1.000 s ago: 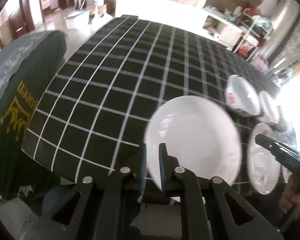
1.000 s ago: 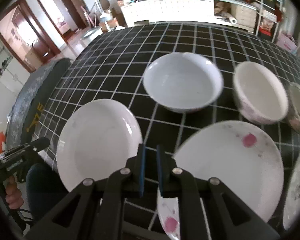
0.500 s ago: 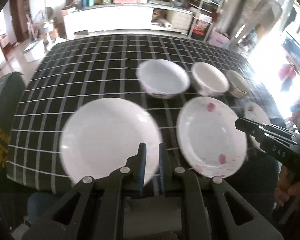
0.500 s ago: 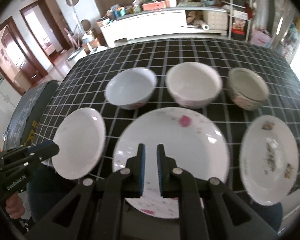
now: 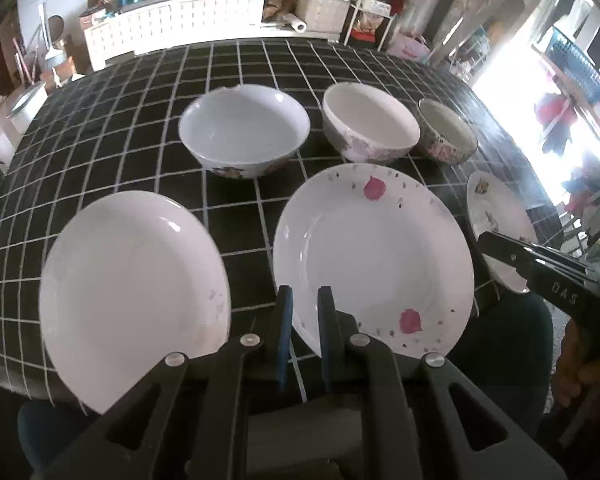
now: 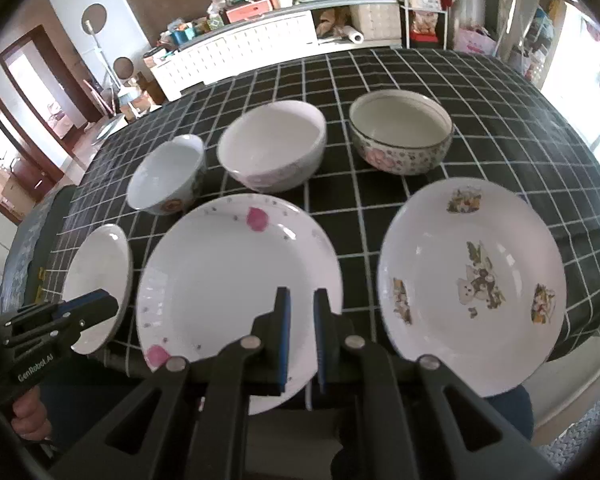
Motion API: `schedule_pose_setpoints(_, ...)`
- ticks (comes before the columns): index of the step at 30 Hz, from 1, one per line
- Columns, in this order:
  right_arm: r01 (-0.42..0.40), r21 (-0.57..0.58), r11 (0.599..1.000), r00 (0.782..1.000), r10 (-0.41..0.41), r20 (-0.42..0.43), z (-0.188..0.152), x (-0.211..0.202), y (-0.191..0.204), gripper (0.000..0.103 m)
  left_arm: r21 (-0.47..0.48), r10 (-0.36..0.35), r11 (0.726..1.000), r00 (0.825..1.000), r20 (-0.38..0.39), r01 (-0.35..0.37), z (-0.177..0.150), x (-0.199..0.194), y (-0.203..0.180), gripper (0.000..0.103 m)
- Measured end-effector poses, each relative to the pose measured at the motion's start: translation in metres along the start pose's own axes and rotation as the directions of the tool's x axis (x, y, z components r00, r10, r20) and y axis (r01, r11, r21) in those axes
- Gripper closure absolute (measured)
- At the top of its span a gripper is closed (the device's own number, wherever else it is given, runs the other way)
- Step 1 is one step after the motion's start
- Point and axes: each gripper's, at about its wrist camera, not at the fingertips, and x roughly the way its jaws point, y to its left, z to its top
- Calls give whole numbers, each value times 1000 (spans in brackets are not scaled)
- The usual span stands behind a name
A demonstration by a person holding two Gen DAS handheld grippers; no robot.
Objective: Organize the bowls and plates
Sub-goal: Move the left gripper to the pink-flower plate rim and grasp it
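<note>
Three plates line the near edge of a black checked table [image 5: 112, 128]: a plain white plate [image 5: 132, 276] [image 6: 100, 276], a pink-flowered plate [image 5: 374, 252] [image 6: 232, 280] and a cartoon-print plate [image 6: 472, 292] [image 5: 496, 220]. Behind them stand a pale blue bowl [image 5: 244, 130] [image 6: 166, 174], a white bowl [image 5: 370, 120] [image 6: 272, 144] and a flowered bowl [image 5: 446, 130] [image 6: 400, 130]. My left gripper [image 5: 303, 300] is shut and empty above the near rim of the pink-flowered plate. My right gripper [image 6: 301, 302] is also shut and empty, over the gap between the pink-flowered and cartoon-print plates.
A dark green chair back [image 6: 40, 240] stands at the table's left side. A long white cabinet [image 6: 252, 48] loaded with clutter runs behind the table, with wire shelving [image 6: 424, 4] to its right. A hand [image 6: 28, 408] holds the left tool's grip.
Both grippers have swung to the right along the near table edge. The left view went from the white plate toward the pink-flowered one; the right view now takes in the cartoon-print plate. Both stayed shut.
</note>
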Motion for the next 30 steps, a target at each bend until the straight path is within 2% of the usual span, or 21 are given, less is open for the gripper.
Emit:
schedule_pose_setpoints(3,-6,10,1000,1000,6,-14,0,7,-5,89,-26,-19,999,999,-26,18,3,11,5,92)
schedule_pose_setpoints(7,-7,13,1000,999,7,-32,2,17,-9,89,-30,16,999,999,-46,-18,6,22,9,92)
schedule_pose_setpoints(17,-11,-6,1000,998,11,-61,5,33,-9,89,-21,48,999,995,-88,-50,9,43,10,92)
schedule_pose_setpoints(23,-35,-11,999,997,34,-73,3,39,-10,89,-28,45,998,995,-85,-47,9,45,8,95)
schedule_pose_setpoints(30,-26,-11,1000,998,26,-49,5,30,-16,89,-35,41,998,995,-85,-44,10,46,9,95)
